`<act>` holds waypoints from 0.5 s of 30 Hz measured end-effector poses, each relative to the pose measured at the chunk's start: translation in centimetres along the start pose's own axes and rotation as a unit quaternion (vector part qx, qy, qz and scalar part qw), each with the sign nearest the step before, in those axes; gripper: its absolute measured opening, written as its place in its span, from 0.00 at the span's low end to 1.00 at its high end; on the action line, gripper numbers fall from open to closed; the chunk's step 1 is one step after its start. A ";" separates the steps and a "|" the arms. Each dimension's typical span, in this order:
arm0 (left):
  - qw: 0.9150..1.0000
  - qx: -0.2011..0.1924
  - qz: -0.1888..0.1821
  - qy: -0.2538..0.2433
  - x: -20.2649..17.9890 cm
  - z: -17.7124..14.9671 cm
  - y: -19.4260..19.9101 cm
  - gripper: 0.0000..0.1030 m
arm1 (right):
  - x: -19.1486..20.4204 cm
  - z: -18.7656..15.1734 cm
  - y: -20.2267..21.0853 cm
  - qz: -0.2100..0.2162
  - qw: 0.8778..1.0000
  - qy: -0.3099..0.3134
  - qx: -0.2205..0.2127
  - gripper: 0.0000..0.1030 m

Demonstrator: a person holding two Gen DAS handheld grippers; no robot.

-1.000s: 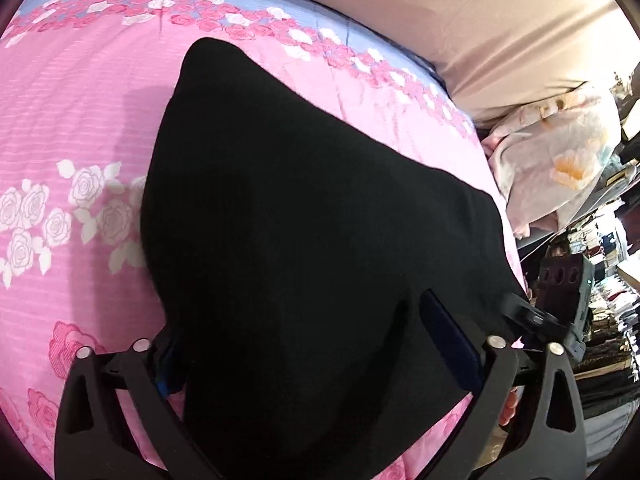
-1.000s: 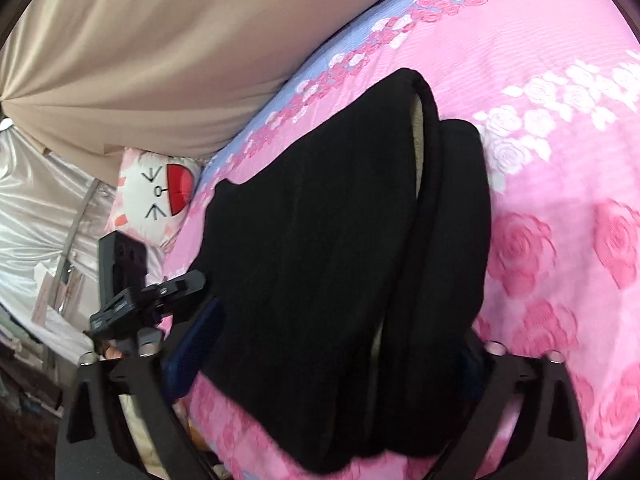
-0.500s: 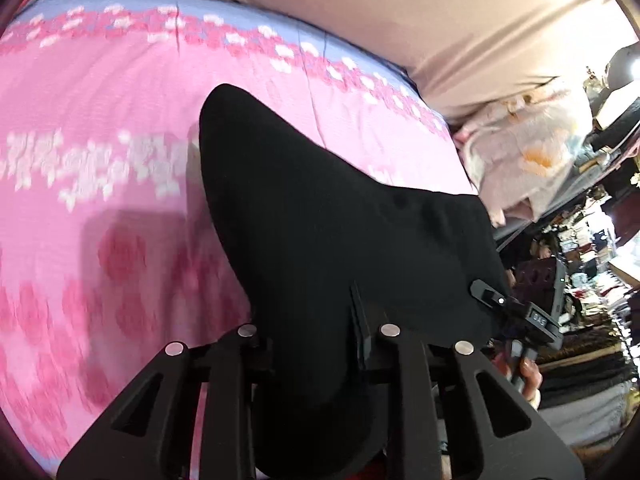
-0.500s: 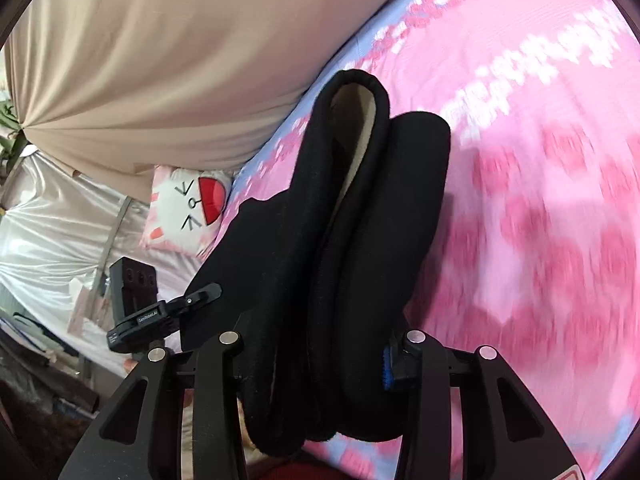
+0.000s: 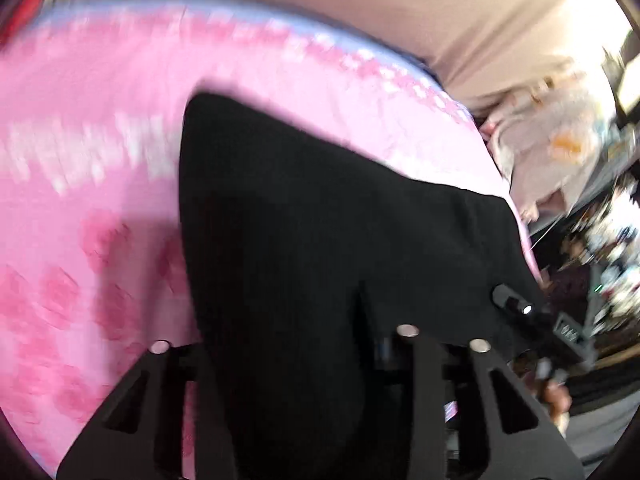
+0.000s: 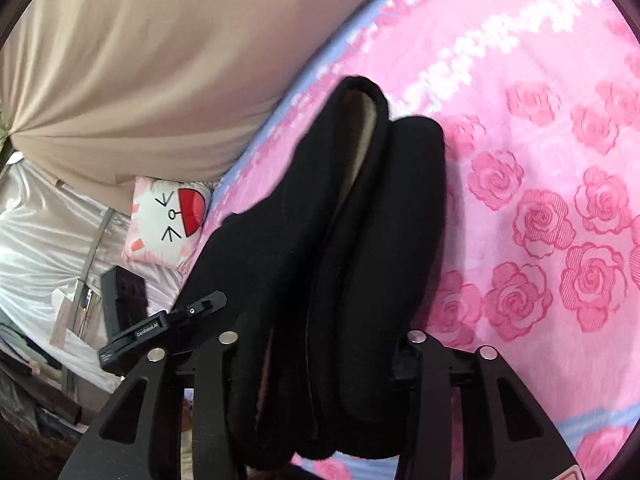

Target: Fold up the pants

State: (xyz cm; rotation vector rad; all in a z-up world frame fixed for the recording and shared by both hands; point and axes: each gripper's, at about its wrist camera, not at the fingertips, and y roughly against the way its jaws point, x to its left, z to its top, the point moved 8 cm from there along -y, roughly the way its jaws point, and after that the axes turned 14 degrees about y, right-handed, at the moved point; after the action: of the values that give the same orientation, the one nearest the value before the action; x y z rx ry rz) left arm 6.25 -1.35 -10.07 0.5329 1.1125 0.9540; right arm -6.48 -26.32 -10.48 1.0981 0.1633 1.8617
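**Both grippers now clamped on the folded pants**

While a second ago your jaws stood spread either side of the cloth, they have since drawn in; your left gripper (image 5: 304,344) is pinching the near end of the thick black knit pants (image 5: 320,220), and your right gripper (image 6: 320,344) is pinching the same bundle at its other near corner, several layers bunched between its black fingers (image 6: 416,360); that means the grasp is made and, by my reading, the next fold or a carry is what follows.

You have the pants (image 6: 360,220) lying folded lengthwise on the pink rose-printed bedsheet (image 6: 560,160), reaching from the near edge of the bed toward its far edge, where the beige draped curtain (image 6: 160,60) hangs; a pale lining shows inside the far fold.

Off the bed's left corner sits a white cat-face cushion (image 6: 168,220); the left view is blurred, so you are moving.

No container appears in either view; nothing is held in anything.
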 end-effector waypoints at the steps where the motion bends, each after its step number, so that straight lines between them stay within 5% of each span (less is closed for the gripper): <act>1: 1.000 -0.014 0.015 -0.019 -0.8 -0.2 1.0 0.30 | 1.2 0.1 0.6 0.003 1.000 0.012 -0.005 0.37; 5: 0.991 -0.067 0.067 -0.091 -3.4 -1.7 4.4 0.28 | 5.7 0.1 2.6 -0.001 0.998 0.061 -0.022 0.36; 15: 0.981 -0.109 0.114 -0.111 -3.7 -3.1 7.3 0.28 | 7.3 -1.2 2.7 0.006 0.997 0.070 -0.021 0.37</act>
State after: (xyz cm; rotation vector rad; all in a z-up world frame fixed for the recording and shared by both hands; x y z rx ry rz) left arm 0.21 -1.06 -3.76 0.5794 0.7459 1.1698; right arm -10.34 -21.86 -5.29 0.9425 0.1967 1.9445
